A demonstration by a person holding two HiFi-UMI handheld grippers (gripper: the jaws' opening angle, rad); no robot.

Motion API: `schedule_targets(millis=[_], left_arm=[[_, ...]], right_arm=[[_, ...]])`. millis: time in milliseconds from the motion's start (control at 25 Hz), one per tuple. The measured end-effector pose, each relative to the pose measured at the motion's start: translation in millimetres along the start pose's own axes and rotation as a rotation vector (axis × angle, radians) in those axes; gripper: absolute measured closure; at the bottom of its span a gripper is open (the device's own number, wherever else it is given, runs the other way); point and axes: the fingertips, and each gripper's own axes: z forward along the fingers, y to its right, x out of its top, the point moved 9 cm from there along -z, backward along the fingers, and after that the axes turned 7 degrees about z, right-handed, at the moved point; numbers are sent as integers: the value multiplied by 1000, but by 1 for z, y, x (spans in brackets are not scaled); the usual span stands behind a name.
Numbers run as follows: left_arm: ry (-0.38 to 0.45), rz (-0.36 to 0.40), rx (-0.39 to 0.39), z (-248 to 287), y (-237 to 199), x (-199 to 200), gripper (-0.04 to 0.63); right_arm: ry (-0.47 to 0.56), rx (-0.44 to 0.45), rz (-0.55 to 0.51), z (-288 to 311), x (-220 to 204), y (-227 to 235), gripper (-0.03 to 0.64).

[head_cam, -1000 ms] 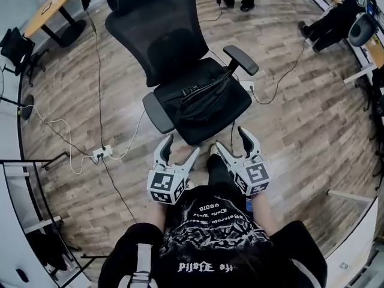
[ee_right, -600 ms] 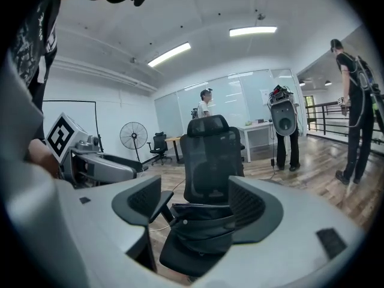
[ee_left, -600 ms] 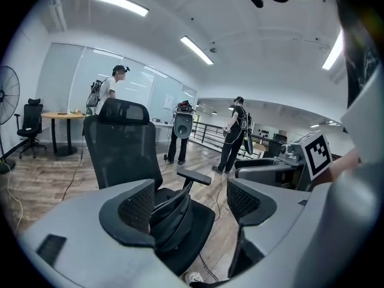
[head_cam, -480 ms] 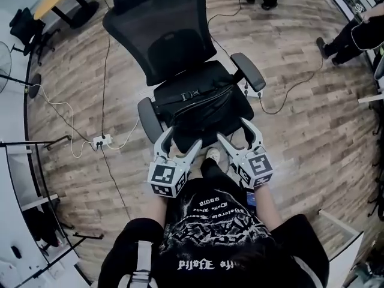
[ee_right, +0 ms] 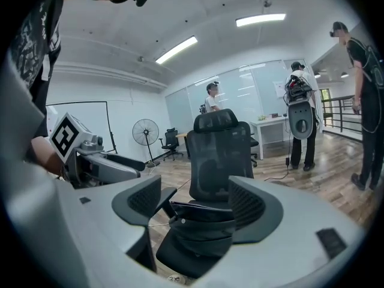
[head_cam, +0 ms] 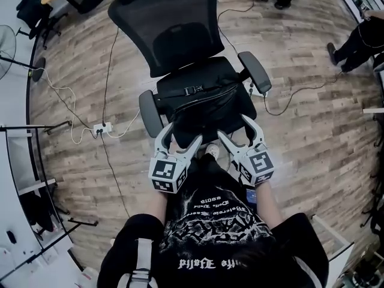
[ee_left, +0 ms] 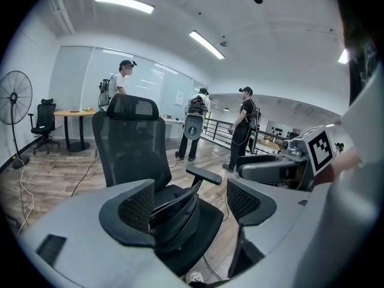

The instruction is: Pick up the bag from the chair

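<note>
Two empty sets of jaws, the left gripper (head_cam: 182, 135) and right gripper (head_cam: 234, 127), hover spread wide at the front edge of the chair (head_cam: 174, 29), seemingly readied for the bag (head_cam: 204, 104) lying across its seat.

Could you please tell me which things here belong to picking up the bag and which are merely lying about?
For the job: black bag; office chair; left tool and right tool, both open and empty.

Lying about: power strip; floor cables; floor fan; desk; bystanders.
</note>
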Motion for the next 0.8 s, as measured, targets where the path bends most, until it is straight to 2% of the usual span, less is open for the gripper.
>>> schedule_targets(millis=[400,800], left_arm=[[-37,36,-18,1,-17,-8,212],[-96,68,-34,41,-56,-11,212]], right_arm=[[-20,-14,-21,7,-3,-6,267],[-111,58,-137,55,10,28,267]])
